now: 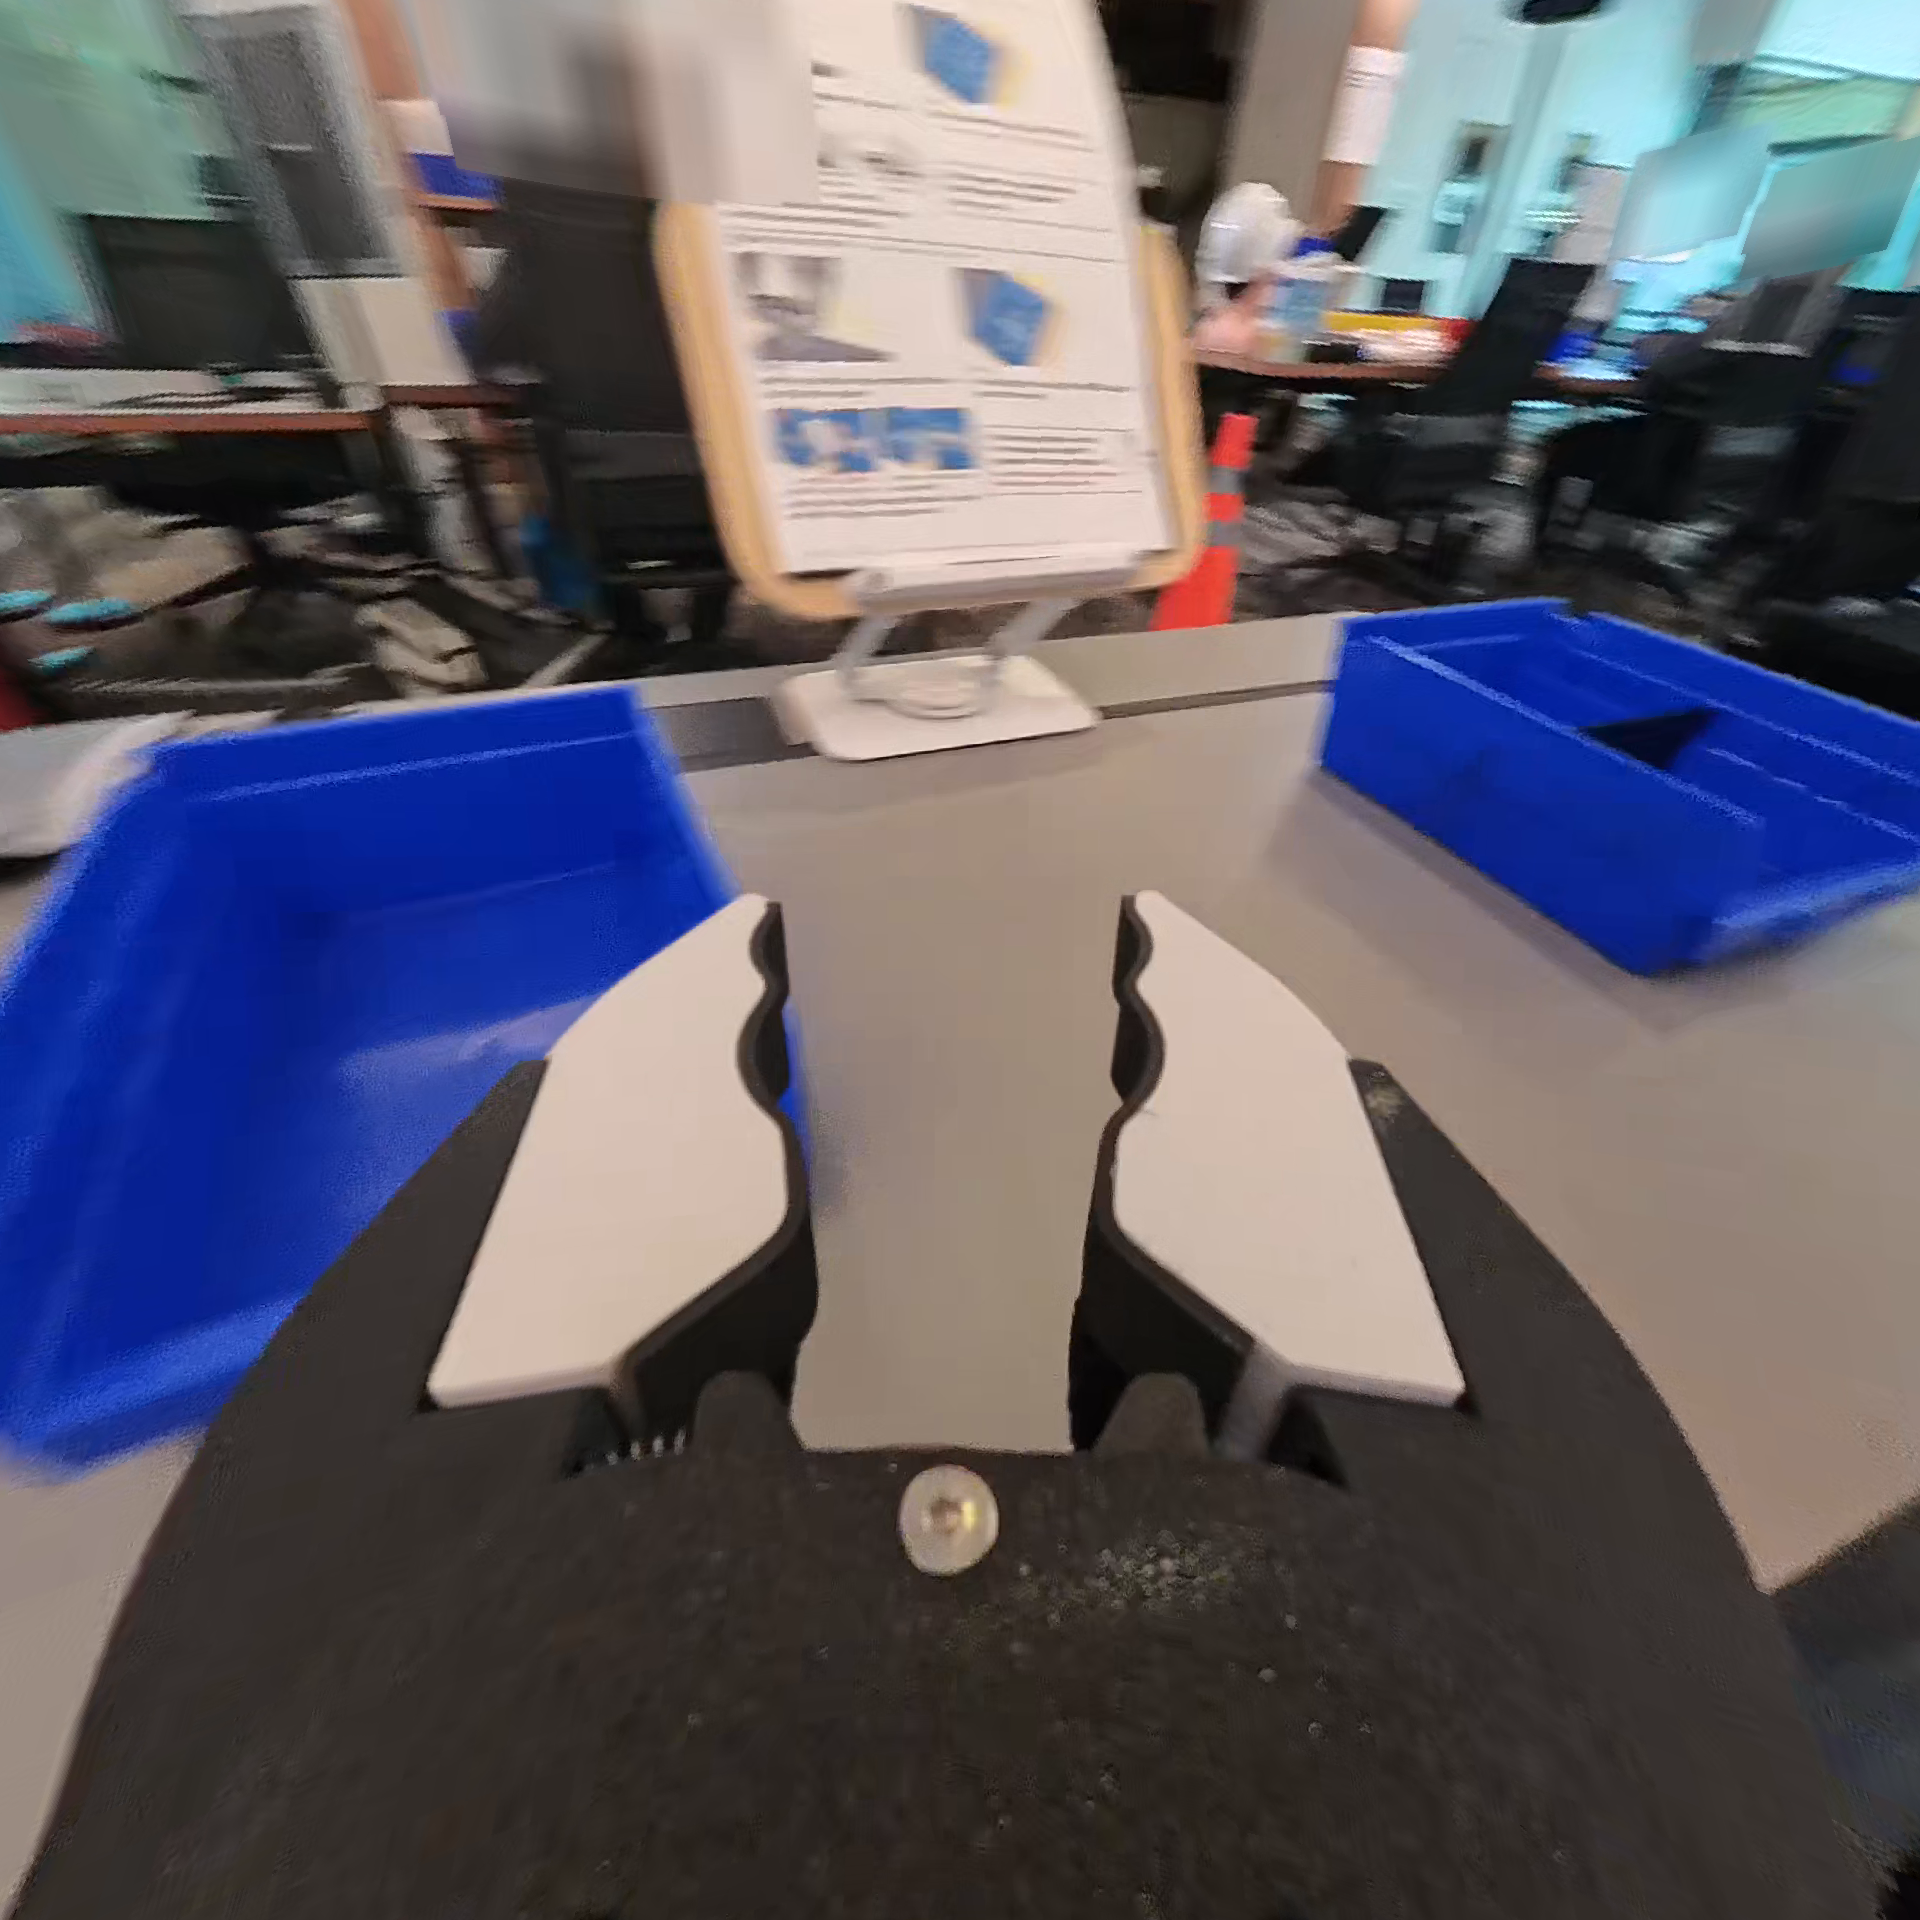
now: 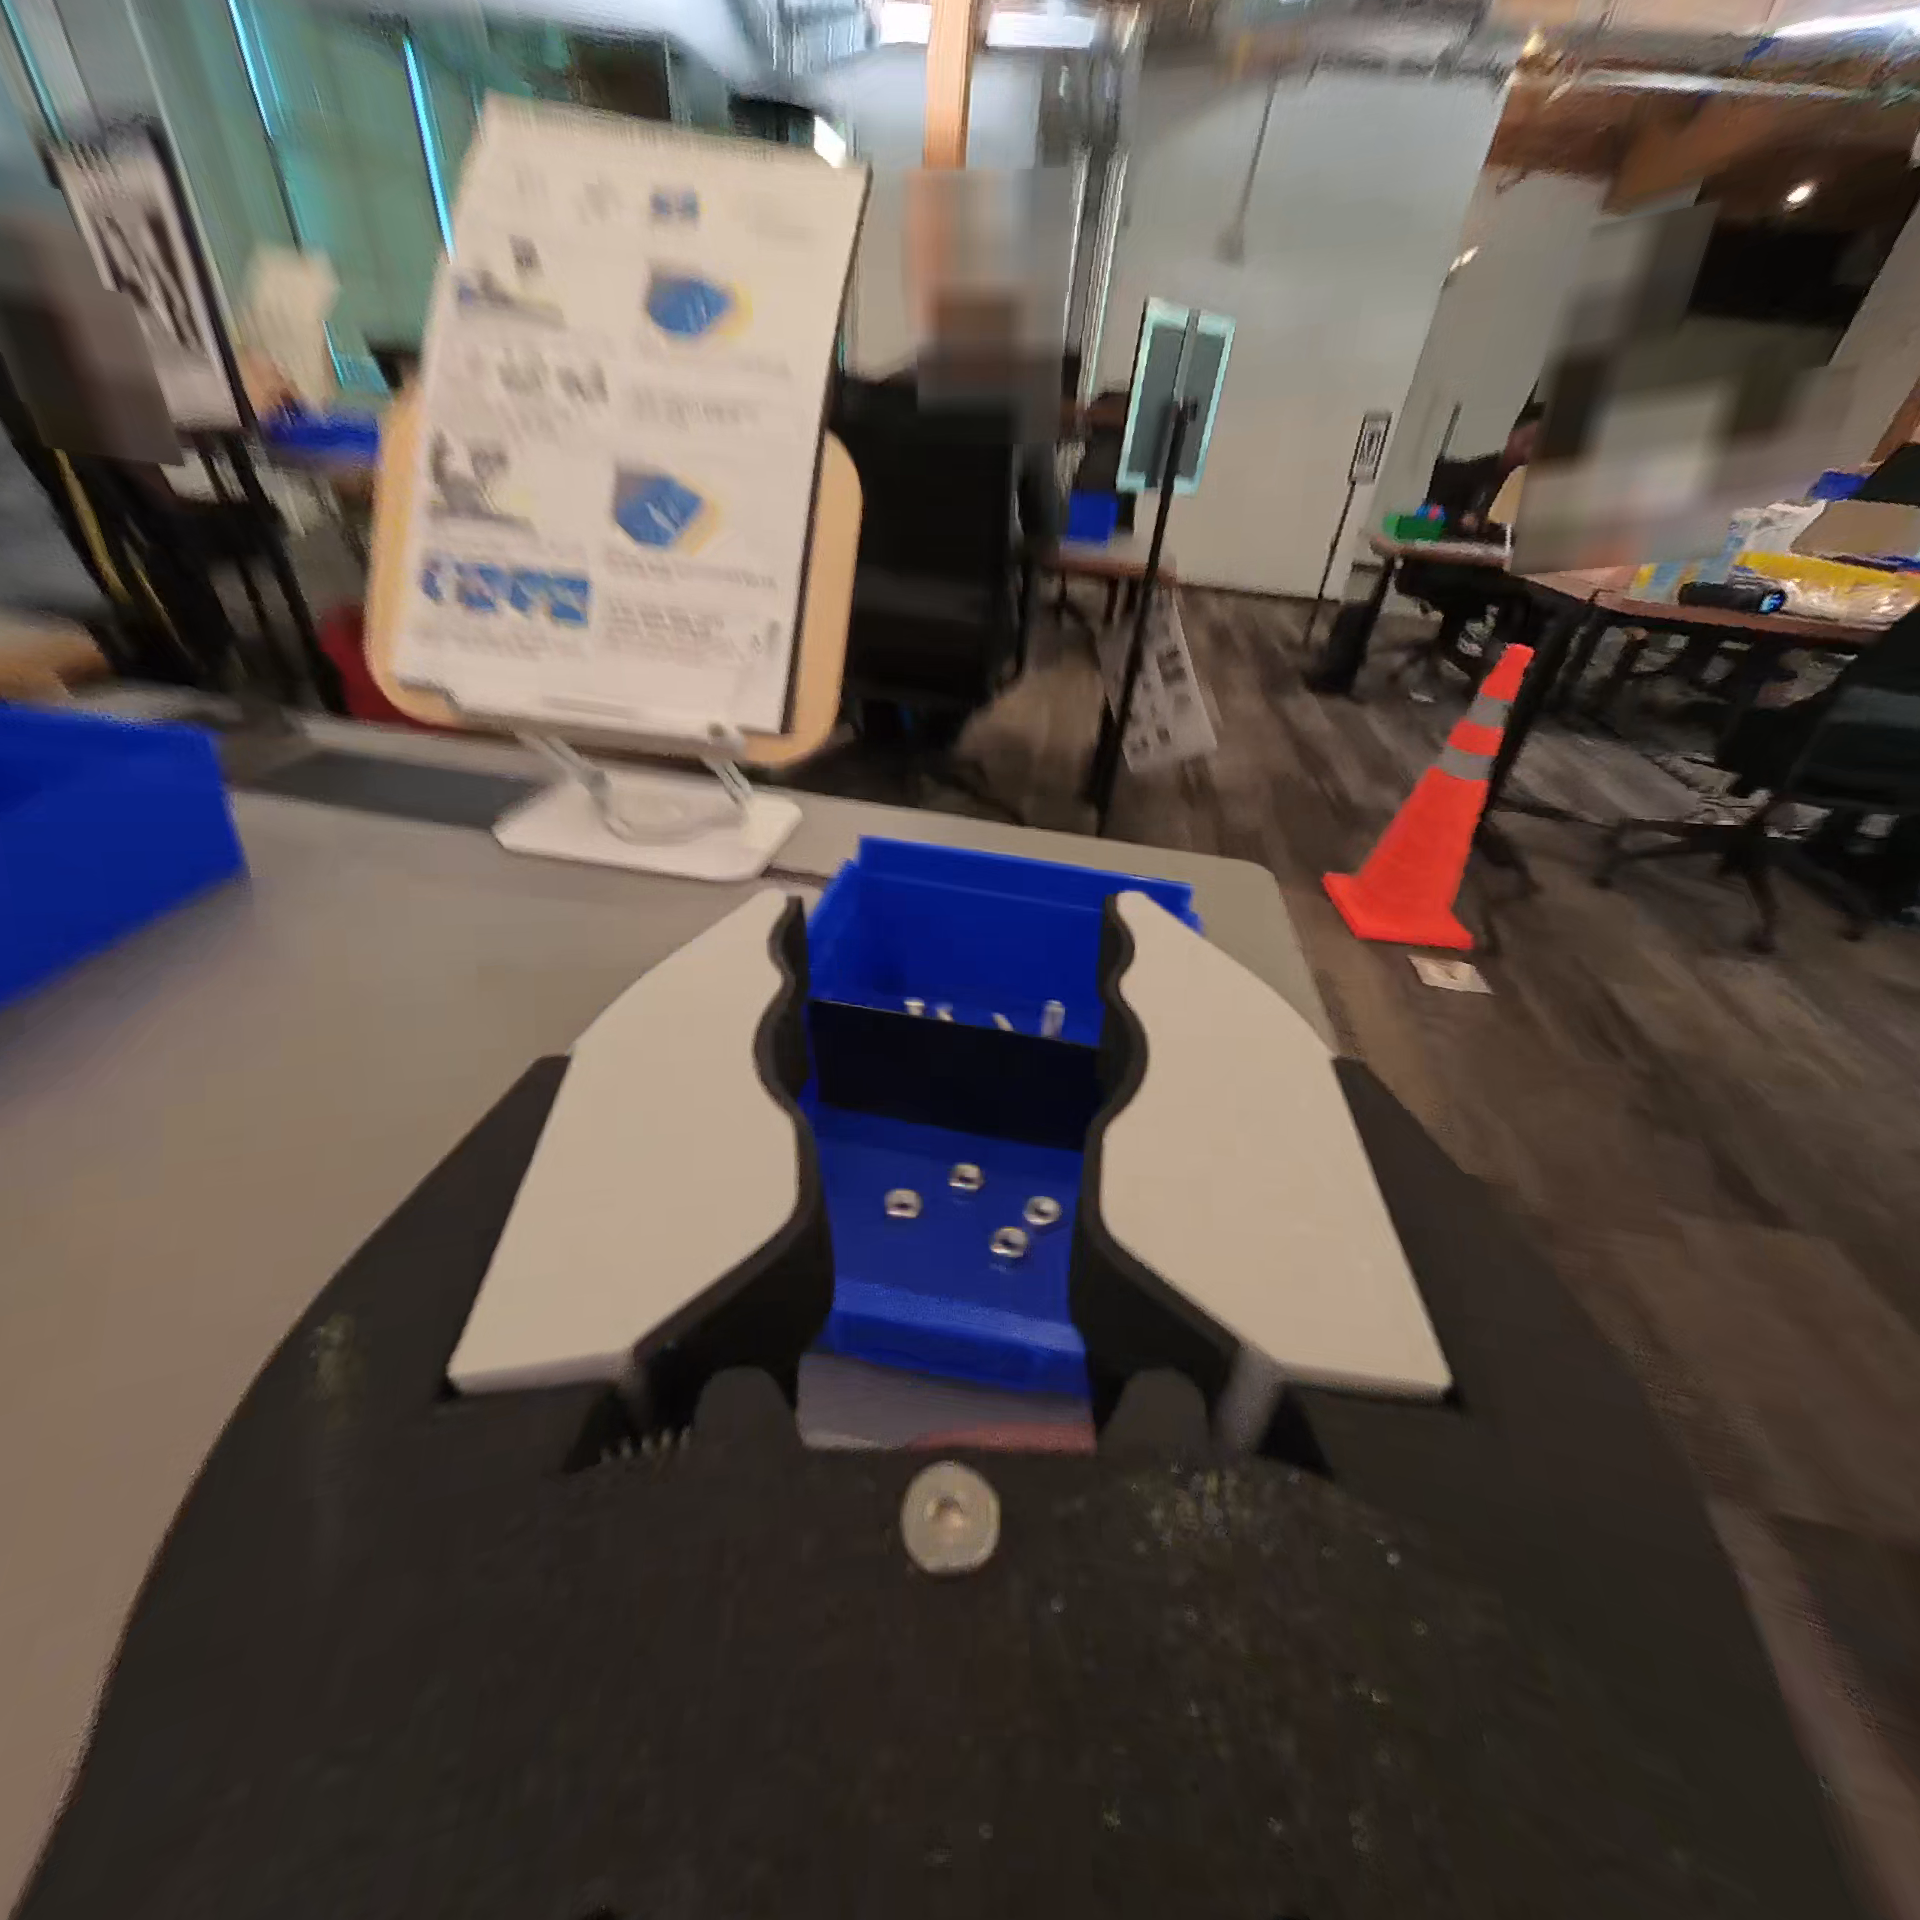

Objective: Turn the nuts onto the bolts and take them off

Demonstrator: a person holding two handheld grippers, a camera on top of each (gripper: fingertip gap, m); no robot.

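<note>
Inside divided blue bin: nuts in front, bolts behind.

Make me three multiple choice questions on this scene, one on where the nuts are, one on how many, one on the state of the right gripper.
1. Where do the nuts lie?
A. On the table
B. In the near section of the divided bin
C. In the left bin

2. How many nuts show there?
A. Two
B. Four
C. Seven

3. How is the right gripper?
A. Open and empty
B. Shut on a nut
C. Shut on a bolt

Answers: 1 B, they sit on the blue floor before the dark divider. 2 B, four show between the fingers. 3 A, the fingers stand apart with nothing between them.
</note>
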